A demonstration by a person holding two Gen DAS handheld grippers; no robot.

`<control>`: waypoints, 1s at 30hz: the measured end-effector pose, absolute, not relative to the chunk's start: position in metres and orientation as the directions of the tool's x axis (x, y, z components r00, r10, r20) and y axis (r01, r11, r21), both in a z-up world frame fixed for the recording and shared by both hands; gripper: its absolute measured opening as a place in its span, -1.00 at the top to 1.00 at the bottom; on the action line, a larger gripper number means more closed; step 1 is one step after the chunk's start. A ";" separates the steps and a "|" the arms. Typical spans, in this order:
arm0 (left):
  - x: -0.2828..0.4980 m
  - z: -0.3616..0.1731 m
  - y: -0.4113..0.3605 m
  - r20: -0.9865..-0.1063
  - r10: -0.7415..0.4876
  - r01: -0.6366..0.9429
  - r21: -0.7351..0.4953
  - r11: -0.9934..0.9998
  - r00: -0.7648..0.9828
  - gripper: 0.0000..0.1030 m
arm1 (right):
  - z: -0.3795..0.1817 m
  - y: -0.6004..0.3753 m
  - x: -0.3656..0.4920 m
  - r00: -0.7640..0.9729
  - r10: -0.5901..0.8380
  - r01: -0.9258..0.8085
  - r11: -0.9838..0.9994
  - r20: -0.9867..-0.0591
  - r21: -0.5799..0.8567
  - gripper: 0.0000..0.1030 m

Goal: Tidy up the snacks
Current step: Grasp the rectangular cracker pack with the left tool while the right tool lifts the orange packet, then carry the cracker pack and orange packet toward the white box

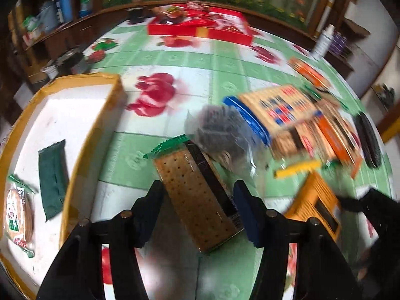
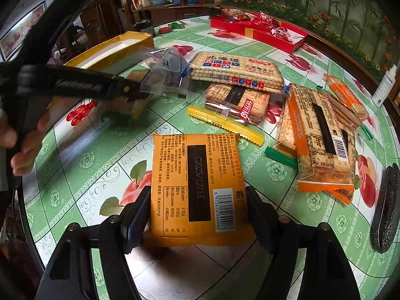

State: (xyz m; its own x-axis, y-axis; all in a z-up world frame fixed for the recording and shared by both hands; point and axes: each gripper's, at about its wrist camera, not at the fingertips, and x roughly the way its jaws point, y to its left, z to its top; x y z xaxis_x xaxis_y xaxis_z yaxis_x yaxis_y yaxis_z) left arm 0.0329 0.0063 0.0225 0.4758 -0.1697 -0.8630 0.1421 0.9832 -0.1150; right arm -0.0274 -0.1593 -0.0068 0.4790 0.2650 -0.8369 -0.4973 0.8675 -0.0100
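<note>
the left gripper (image 1: 198, 207) has its two fingers on either side of a green-edged cracker pack (image 1: 197, 200), pinching it by the long sides; that view is smeared, so i can't say for sure whether the pack is clear of the table (image 1: 175, 57) or resting on it. just to the left of it sits a shallow yellow-rimmed tray (image 1: 95, 135) with a white floor, and inside lie a dark green wrapper (image 1: 52, 180) and a round cracker pack (image 1: 18, 215), well apart from each other

the right gripper (image 2: 198, 210) is clamped on an orange snack packet (image 2: 197, 187), back side up, barcode and printed date showing, fingers pressed against its two long edges. beyond it on the green fruit-patterned cloth is a loose pile: a yellow-ended cracker pack (image 2: 237, 105), a blue-lettered biscuit pack (image 2: 237, 71) lying partly over it, and to the right an orange-trimmed cracker pack (image 2: 322, 140) leaning on others. a clear crumpled bag (image 2: 167, 72) sits near the left gripper's arm, which crosses the right wrist view from the left

at the far edge of the table is a red box (image 2: 260, 33) with foil-wrapped sweets in it, and a dark oval case (image 2: 385, 207) lies near the right rim
</note>
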 end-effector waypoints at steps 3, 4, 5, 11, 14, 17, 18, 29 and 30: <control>0.034 0.021 0.003 -0.868 -0.122 0.139 -0.062 0.988 0.481 -0.44 | -0.007 -0.159 -0.028 0.481 0.264 -0.493 0.870 -0.836 -0.009 -0.49; 0.034 0.019 0.002 -0.870 -0.097 0.124 -0.042 0.991 0.483 -0.54 | -0.007 -0.159 -0.028 0.483 0.263 -0.492 0.870 -0.835 -0.010 -0.49; 0.036 0.015 0.001 -0.874 -0.079 0.110 -0.030 0.994 0.480 -0.57 | -0.007 -0.158 -0.028 0.486 0.260 -0.491 0.871 -0.835 -0.015 -0.49; 0.015 0.010 -0.011 -0.849 -0.077 0.148 0.001 0.989 0.522 -0.17 | -0.006 -0.155 -0.031 0.498 0.250 -0.486 0.874 -0.830 -0.028 -0.43; 0.002 0.011 -0.009 -0.839 -0.104 0.148 -0.029 0.989 0.533 -0.10 | 0.000 -0.153 -0.036 0.511 0.266 -0.491 0.871 -0.818 -0.024 -0.43; -0.013 0.016 -0.004 -0.819 -0.139 0.145 -0.068 0.987 0.557 -0.06 | 0.011 -0.156 -0.041 0.534 0.291 -0.484 0.875 -0.794 -0.004 -0.43; -0.016 0.018 -0.003 -0.809 -0.146 0.148 -0.074 0.986 0.569 -0.05 | 0.013 -0.157 -0.041 0.542 0.293 -0.477 0.879 -0.788 -0.001 -0.43; -0.034 0.026 0.000 -0.788 -0.095 0.149 -0.004 0.989 0.608 0.03 | 0.013 -0.165 -0.033 0.545 0.298 -0.421 0.906 -0.784 0.051 -0.43; -0.035 0.027 0.002 -0.787 -0.090 0.141 -0.003 0.990 0.610 -0.31 | 0.011 -0.165 -0.033 0.541 0.297 -0.421 0.906 -0.787 0.053 -0.43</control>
State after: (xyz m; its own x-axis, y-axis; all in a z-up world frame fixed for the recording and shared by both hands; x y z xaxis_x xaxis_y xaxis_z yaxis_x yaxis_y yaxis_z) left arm -0.0349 0.0017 0.0271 0.6103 -0.0895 -0.7871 0.1410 0.9900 -0.0033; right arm -0.0327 -0.1646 0.0113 0.5413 0.2970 -0.7866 -0.4205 0.9057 0.0527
